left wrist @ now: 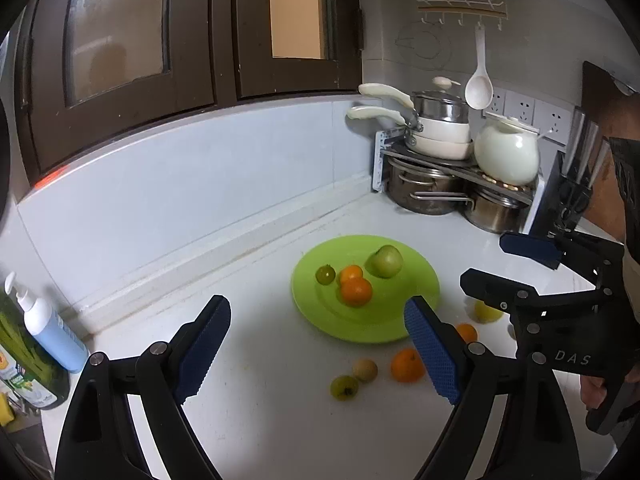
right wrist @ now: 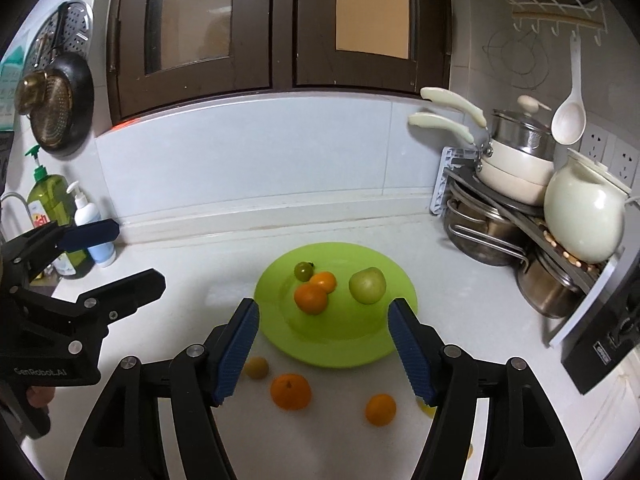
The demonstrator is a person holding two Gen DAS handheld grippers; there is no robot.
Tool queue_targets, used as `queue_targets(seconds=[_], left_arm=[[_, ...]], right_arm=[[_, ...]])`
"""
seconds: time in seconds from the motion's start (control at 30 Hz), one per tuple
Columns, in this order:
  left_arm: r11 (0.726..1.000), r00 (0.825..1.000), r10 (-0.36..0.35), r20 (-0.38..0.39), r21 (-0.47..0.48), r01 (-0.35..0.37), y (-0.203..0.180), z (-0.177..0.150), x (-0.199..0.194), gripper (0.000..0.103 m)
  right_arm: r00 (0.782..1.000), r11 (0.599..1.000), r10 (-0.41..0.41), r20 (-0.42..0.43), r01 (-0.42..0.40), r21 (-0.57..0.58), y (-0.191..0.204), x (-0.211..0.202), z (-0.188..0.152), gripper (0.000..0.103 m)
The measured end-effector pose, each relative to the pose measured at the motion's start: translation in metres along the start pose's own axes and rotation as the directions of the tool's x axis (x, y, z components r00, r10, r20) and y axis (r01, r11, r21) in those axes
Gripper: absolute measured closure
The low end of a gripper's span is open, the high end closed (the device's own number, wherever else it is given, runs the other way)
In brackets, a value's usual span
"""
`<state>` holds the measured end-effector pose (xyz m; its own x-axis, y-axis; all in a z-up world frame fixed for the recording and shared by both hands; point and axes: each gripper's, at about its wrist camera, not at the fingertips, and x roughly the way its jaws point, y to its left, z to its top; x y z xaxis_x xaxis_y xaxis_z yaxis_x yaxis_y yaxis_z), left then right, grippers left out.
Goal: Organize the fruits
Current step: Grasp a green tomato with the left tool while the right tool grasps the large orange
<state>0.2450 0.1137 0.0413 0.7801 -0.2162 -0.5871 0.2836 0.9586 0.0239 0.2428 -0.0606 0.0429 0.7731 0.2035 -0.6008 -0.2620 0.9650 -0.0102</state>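
A lime green plate (left wrist: 384,320) (right wrist: 344,344) lies on the white counter and holds a green apple (left wrist: 385,261) (right wrist: 367,285), two oranges (left wrist: 356,291) (right wrist: 311,298) and a small green tomato (left wrist: 325,274) (right wrist: 303,271). Loose on the counter in front of it lie an orange (left wrist: 407,365) (right wrist: 290,392), a second orange (left wrist: 467,332) (right wrist: 380,409), a brownish fruit (left wrist: 365,370) (right wrist: 256,367), a green tomato (left wrist: 344,387) and a yellow fruit (left wrist: 487,312). My left gripper (left wrist: 320,356) is open and empty above them. My right gripper (right wrist: 322,354) is open and empty.
Stacked pots and pans on a corner rack (left wrist: 436,168) (right wrist: 512,216) and a white jug (left wrist: 507,152) (right wrist: 580,216) stand at the back right. Soap bottles (left wrist: 48,328) (right wrist: 92,224) stand at the left. A knife block (left wrist: 572,192) is at the far right.
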Motion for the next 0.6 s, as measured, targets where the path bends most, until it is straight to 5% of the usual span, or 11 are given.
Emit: queue_targets(seconds=[0.27,0.6], left_arm=[[0.999,1.000,-0.013,0.007,0.047,0.013,0.000,-0.021,-0.013,0.014],[0.994,0.998,-0.038,-0.046,0.104,0.042,0.001,-0.051,0.003,0.014]], right_arm=[[1.000,1.000,-0.001,0.002,0.001,-0.022,0.018,-0.012,-0.015,0.036],[0.996,1.000,-0.002,-0.093,0.000,-0.021,0.030,0.004,-0.044,0.036]])
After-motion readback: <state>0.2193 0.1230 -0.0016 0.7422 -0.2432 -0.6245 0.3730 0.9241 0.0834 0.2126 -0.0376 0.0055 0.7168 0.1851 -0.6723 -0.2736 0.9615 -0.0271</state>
